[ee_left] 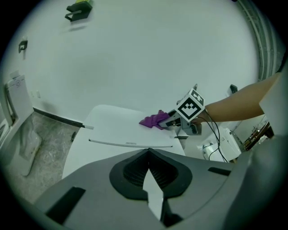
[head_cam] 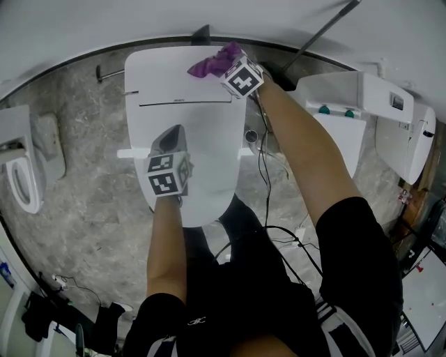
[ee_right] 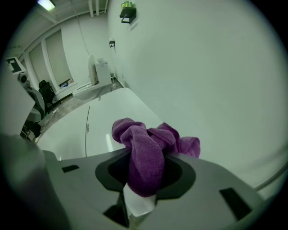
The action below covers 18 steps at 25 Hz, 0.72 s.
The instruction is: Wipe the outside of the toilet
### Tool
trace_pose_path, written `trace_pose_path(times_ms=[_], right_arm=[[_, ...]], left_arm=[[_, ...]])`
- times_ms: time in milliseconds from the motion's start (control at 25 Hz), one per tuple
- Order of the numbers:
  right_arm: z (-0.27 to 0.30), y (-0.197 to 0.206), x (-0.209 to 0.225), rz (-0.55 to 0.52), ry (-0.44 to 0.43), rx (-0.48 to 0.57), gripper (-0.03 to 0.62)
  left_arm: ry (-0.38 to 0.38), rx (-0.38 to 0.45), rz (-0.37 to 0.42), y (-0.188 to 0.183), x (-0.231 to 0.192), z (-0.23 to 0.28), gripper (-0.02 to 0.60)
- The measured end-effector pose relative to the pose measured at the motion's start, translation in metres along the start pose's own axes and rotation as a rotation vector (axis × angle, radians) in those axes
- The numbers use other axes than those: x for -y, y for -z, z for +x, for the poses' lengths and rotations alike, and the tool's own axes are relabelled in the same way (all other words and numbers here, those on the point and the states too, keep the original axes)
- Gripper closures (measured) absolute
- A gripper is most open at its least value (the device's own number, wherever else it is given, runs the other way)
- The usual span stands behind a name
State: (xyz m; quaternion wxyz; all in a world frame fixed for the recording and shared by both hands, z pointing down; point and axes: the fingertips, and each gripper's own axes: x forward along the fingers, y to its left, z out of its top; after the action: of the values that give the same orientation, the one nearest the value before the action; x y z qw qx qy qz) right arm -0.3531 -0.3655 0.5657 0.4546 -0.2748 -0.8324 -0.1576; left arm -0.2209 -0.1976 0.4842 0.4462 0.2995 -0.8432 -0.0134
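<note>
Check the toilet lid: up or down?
Down. The head view shows the lid lying flat with its top face toward the camera, and no bowl opening shows. The left gripper view shows the same flat top.

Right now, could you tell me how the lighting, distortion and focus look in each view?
Head view: even light, fisheye bows the floor edge behind the toilet. Left gripper view: black vignette, flat light. Right gripper view: greenish cast, purple cloth sharp, ceiling lamp bright at upper left.

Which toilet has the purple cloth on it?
The middle toilet, with its lid shut. The right gripper holds the purple cloth on its back part.
</note>
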Motion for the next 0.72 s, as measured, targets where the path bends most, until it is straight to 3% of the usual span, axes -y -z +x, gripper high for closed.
trace_pose_path(times_ms=[320, 560, 720], right_arm=[[-0.024, 0.044, 0.029, 0.102, 0.002, 0.002, 0.459], [-0.032, 0.055, 0.039, 0.155, 0.001, 0.074, 0.459], [-0.036, 0.076, 0.046, 0.252, -0.061, 0.073, 0.454]], left_arm=[[0.055, -0.039, 0.078, -0.006, 0.042, 0.024, 0.575], [0.074, -0.070, 0.142, -0.006, 0.069, 0.037, 0.575], [0.082, -0.088, 0.156, -0.010, 0.079, 0.045, 0.575]])
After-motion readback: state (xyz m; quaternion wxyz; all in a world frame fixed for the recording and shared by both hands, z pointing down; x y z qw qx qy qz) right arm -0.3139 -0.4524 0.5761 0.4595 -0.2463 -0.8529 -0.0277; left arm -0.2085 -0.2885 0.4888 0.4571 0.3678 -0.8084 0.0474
